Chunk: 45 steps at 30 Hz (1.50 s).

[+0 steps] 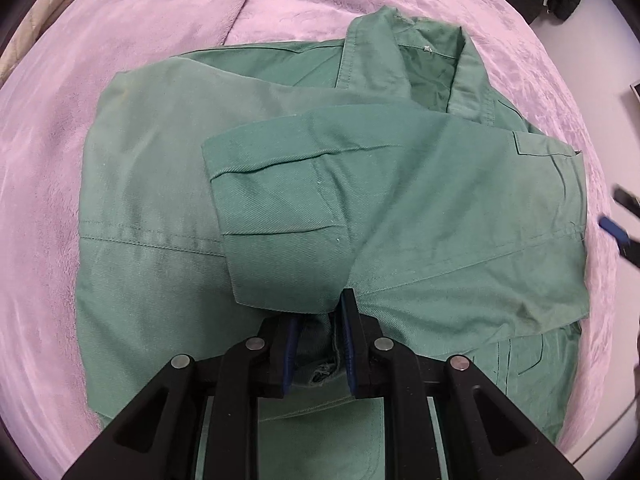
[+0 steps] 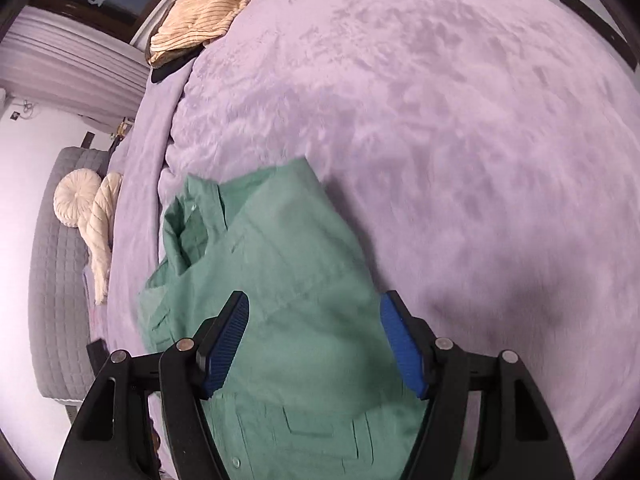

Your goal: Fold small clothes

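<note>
Green shirt [image 1: 320, 184] lying part-folded on the lilac bed blanket [image 1: 48, 200], left hand-held gripper [image 1: 320, 320] nearly together, pinching shirt fabric, right hand-held gripper [image 2: 314, 320] wide apart above it, holding nothing.

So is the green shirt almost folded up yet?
Partly. One sleeve already lies folded across the shirt on the blanket. The left gripper is pinching cloth near the sleeve's cuff. The right gripper is open above the shirt, holding nothing. The body still needs folding smaller.
</note>
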Motion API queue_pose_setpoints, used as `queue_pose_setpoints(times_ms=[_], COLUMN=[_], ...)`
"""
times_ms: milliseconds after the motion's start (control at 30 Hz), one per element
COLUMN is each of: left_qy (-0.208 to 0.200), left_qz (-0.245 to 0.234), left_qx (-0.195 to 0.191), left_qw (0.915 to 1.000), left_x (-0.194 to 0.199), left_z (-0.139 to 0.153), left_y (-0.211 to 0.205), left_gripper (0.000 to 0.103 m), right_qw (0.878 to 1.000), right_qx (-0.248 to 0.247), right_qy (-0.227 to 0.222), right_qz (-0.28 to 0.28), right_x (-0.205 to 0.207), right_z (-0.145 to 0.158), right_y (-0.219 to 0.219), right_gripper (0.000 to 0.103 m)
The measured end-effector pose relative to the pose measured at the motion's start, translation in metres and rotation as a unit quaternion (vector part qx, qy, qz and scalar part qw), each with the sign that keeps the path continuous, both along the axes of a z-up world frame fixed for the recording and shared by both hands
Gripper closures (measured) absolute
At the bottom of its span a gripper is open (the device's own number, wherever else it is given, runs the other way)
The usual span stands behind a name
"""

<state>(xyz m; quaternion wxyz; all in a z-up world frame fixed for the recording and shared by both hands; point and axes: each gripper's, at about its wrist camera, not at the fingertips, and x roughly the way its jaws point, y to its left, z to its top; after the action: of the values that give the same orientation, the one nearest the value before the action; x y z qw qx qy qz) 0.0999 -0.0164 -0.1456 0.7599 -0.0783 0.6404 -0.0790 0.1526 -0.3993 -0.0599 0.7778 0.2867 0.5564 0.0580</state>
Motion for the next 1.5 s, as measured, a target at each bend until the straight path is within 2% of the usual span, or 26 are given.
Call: queue_pose_setpoints(times_ms=[100, 133, 167, 200, 267, 333, 400, 433, 500, 600, 700, 800, 867, 900, 933, 1000, 1067, 1100, 1133, 1167, 1233, 1300, 1367, 1400, 1433, 1500], left_qy=[0.001, 0.000, -0.003, -0.006, -0.013, -0.019, -0.018, -0.015, -0.012, -0.014, -0.029, -0.041, -0.040, -0.035, -0.026, -0.009, 0.005, 0.012, 0.014, 0.011, 0.002, -0.006, -0.018, -0.025, -0.032, -0.052], left_qz=[0.008, 0.011, 0.014, 0.015, 0.012, 0.004, 0.013, 0.024, 0.042, 0.055, 0.063, 0.049, 0.035, 0.028, 0.023, 0.018, 0.019, 0.021, 0.022, 0.022, 0.018, 0.014, 0.015, 0.017, 0.019, 0.027], left_qx=[0.003, 0.001, -0.002, -0.006, 0.000, 0.029, 0.047, 0.044, 0.048, 0.050, 0.056, 0.052, 0.050, 0.052, 0.055, 0.073, 0.084, 0.084, 0.083, 0.083, 0.098, 0.111, 0.118, 0.120, 0.121, 0.119], left_qw=[1.0000, 0.9999, 0.9999, 0.9999, 0.9998, 0.9994, 0.9987, 0.9987, 0.9979, 0.9971, 0.9960, 0.9966, 0.9973, 0.9976, 0.9978, 0.9971, 0.9962, 0.9962, 0.9962, 0.9963, 0.9950, 0.9937, 0.9928, 0.9923, 0.9919, 0.9912], left_x=[0.001, 0.000, 0.000, -0.001, -0.001, 0.002, 0.004, 0.003, 0.000, -0.006, -0.010, -0.011, -0.012, -0.010, -0.008, -0.009, -0.014, -0.016, -0.018, -0.022, -0.029, -0.038, -0.046, -0.050, -0.055, -0.064], left_z=[0.002, 0.004, 0.006, 0.007, 0.009, 0.006, 0.003, 0.004, 0.008, 0.022, 0.040, 0.050, 0.048, 0.041, 0.032, 0.012, -0.005, -0.007, -0.007, -0.003, 0.005, 0.014, 0.027, 0.033, 0.041, 0.057], left_y=[-0.003, -0.004, -0.004, -0.002, -0.005, -0.016, -0.016, -0.010, 0.005, 0.030, 0.044, 0.039, 0.030, 0.019, 0.010, 0.000, 0.000, 0.001, 0.004, 0.007, 0.012, 0.018, 0.022, 0.023, 0.023, 0.023], left_gripper=[0.084, 0.084, 0.084, 0.084, 0.083, 0.082, 0.082, 0.082, 0.082, 0.082, 0.082, 0.082, 0.082, 0.082, 0.082, 0.082, 0.082, 0.082, 0.082, 0.082, 0.082, 0.082, 0.082, 0.082, 0.082, 0.082], right_qw=[0.998, 0.996, 0.994, 0.993, 0.992, 0.989, 0.987, 0.989, 0.991, 0.991, 0.993, 0.996, 0.996, 0.996, 0.996, 0.993, 0.988, 0.986, 0.985, 0.986, 0.989, 0.991, 0.993, 0.993, 0.994, 0.995], right_qx=[-0.009, -0.015, -0.026, -0.038, -0.074, -0.109, -0.110, -0.097, -0.082, -0.100, -0.098, -0.057, -0.038, -0.028, -0.020, -0.030, -0.063, -0.075, -0.082, -0.070, -0.049, -0.035, -0.014, -0.006, 0.003, 0.012], right_qy=[0.057, 0.077, 0.087, 0.090, 0.083, 0.098, 0.116, 0.114, 0.105, 0.091, 0.069, 0.055, 0.054, 0.056, 0.060, 0.078, 0.115, 0.128, 0.137, 0.136, 0.131, 0.124, 0.114, 0.110, 0.103, 0.092], right_qz=[0.031, 0.043, 0.056, 0.062, 0.052, 0.033, 0.005, -0.006, -0.014, -0.005, 0.011, 0.035, 0.052, 0.063, 0.070, 0.078, 0.079, 0.076, 0.072, 0.066, 0.050, 0.046, 0.041, 0.039, 0.038, 0.035], right_x=[0.043, 0.047, 0.049, 0.047, 0.043, 0.043, 0.041, 0.037, 0.025, 0.008, -0.010, -0.029, -0.039, -0.045, -0.047, -0.052, -0.056, -0.060, -0.063, -0.067, -0.075, -0.079, -0.086, -0.088, -0.092, -0.099], right_z=[-0.031, -0.039, -0.043, -0.043, -0.042, -0.055, -0.068, -0.070, -0.064, -0.045, -0.022, -0.005, 0.000, -0.002, -0.006, -0.021, -0.046, -0.058, -0.066, -0.070, -0.063, -0.053, -0.042, -0.036, -0.029, -0.018], right_y=[0.013, 0.019, 0.024, 0.025, 0.018, 0.001, -0.019, -0.026, -0.034, -0.036, -0.026, -0.001, 0.017, 0.029, 0.040, 0.053, 0.057, 0.053, 0.049, 0.041, 0.029, 0.022, 0.018, 0.017, 0.016, 0.018], right_gripper=[0.032, 0.037, 0.072, 0.093, 0.094, 0.094, 0.095, 0.095, 0.095, 0.095, 0.094, 0.092, 0.079, 0.066, 0.062, 0.061, 0.062, 0.064, 0.071, 0.075, 0.075, 0.069, 0.050, 0.033, 0.024, 0.023])
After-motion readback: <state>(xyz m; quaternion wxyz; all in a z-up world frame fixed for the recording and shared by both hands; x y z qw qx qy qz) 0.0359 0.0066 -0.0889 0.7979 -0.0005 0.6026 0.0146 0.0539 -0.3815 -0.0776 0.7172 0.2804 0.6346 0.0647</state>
